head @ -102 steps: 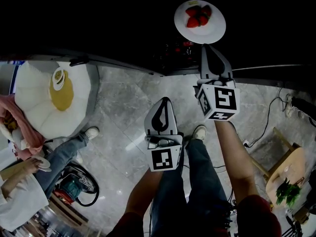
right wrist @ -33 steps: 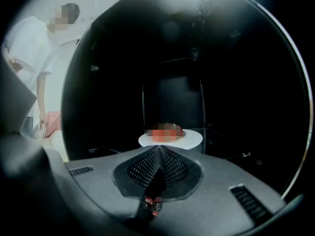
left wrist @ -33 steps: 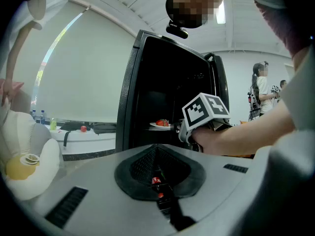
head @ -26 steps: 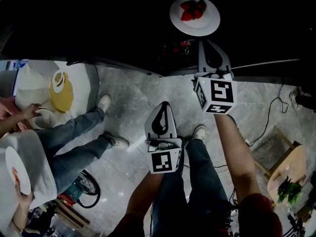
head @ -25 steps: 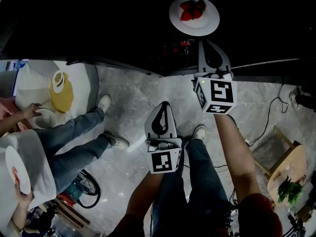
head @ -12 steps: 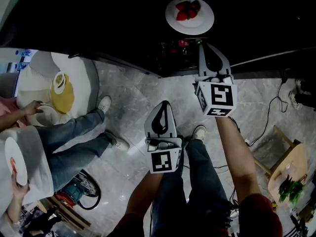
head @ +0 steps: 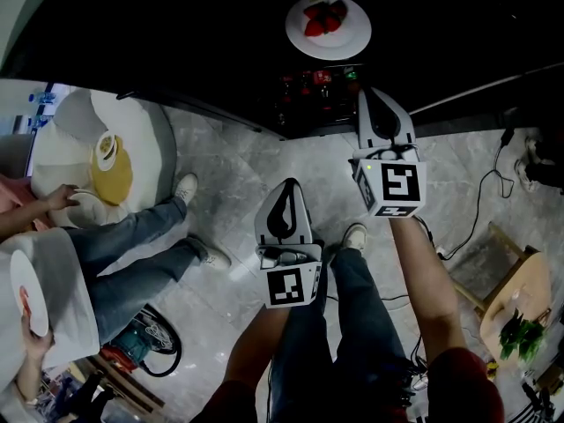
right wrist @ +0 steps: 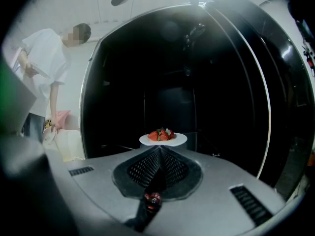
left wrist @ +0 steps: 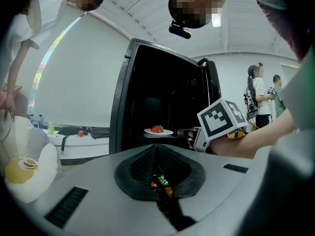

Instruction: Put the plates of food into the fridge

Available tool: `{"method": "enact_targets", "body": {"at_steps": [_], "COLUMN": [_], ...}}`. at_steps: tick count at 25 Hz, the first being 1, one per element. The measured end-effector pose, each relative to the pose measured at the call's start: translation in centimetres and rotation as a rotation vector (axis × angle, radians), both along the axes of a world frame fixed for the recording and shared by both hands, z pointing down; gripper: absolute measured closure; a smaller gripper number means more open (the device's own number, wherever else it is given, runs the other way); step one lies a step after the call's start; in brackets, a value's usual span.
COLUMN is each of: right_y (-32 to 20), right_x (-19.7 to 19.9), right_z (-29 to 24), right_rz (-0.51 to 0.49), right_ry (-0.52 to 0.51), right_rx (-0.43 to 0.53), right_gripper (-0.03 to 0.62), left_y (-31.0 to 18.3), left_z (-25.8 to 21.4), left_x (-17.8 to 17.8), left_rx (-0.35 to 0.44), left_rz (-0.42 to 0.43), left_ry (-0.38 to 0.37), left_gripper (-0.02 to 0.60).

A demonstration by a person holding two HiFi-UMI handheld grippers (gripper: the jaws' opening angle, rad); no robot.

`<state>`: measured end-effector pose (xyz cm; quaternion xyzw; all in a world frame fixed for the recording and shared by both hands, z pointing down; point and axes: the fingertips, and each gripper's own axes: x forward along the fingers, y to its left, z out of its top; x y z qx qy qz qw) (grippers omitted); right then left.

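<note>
A white plate of strawberries rests on a shelf inside the dark fridge. The right gripper view shows the same plate just past the jaw tips. My right gripper is shut with nothing in it, a short way back from the plate's near rim and apart from it. Lower and nearer my body, my left gripper is also shut and empty. From the left gripper view, the plate sits ahead and the right gripper's marker cube is beside it.
Drink bottles stand low in the fridge front. At the left, a person in a white shirt holds another plate beside a round white seat with a yellow cushion. A cable and a wooden stool are at the right.
My right gripper has drawn back from the strawberry plate, which stays on the shelf. A person carrying a plate has walked in at the left. The left gripper has barely moved.
</note>
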<state>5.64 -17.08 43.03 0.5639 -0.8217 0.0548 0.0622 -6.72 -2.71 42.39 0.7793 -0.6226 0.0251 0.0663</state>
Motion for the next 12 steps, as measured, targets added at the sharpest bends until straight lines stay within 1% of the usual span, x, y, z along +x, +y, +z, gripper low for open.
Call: {"method": "enact_targets", "body": {"at_steps": [6, 10, 12], "right_y": [1.6, 3.3, 4.0], "right_x": [0.9, 1.1, 1.0], "right_z": [-0.5, -0.5, -0.5], "right_rz": [-0.023, -0.047, -0.057], "right_ry": [0.015, 0.027, 0.029], "right_rx": [0.021, 0.038, 0.045], "right_gripper": [0.585, 0.584, 0.585], "left_y": [-0.1, 0.0, -0.1], "left_z": [-0.2, -0.1, -0.2], "left_x": [0.7, 1.2, 1.4], "left_rx": [0.004, -0.023, -0.022], "left_rz": [0.008, 0.019, 0.022], "left_ry": [0.004, 0.009, 0.004], "left_gripper": [0.575, 0.575, 0.575]}}
